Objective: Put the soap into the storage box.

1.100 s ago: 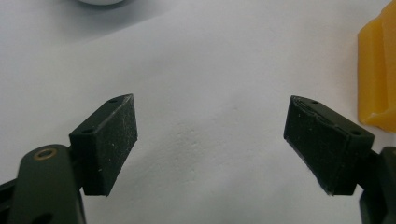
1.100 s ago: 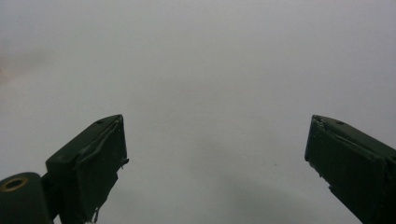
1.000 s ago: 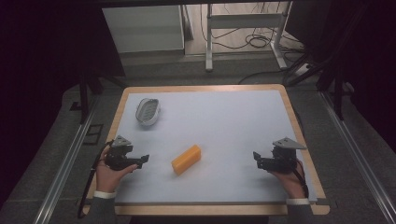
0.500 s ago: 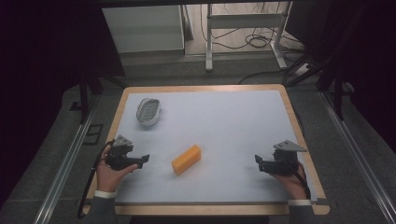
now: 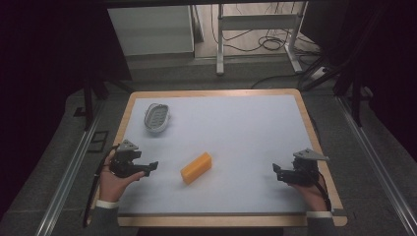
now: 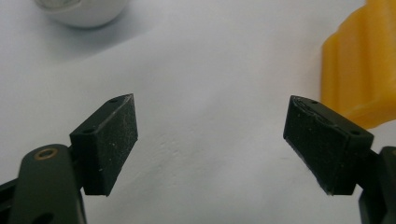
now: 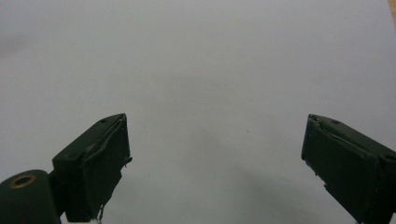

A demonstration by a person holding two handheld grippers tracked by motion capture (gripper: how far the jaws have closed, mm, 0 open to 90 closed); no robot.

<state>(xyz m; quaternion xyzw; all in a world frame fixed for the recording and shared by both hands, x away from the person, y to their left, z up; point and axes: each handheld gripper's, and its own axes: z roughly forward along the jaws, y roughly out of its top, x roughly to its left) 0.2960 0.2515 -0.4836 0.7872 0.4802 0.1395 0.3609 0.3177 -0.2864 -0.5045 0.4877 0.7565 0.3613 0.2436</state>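
Yellow block (image 5: 196, 167): lies near the table's middle, slightly toward the near edge; probably light, rigid, ridged sides.
Hold: likely across its narrow sides, mid-length.
Left gripper (image 5: 147, 166): jaws spread, empty, just beside the block.
Right gripper (image 5: 276, 170): jaws spread, empty, well apart.
Dish (image 5: 157, 117): far left, white, oval.
Table (image 5: 255, 128): pale sheet, wooden rim.

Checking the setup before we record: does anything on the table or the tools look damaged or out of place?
One thing: on the right tool, the black pad on the jaw at the left of the right gripper view looks wrinkled and frayed at its lower edge. The orange ridged block and the white oval dish rest undisturbed on the white table.
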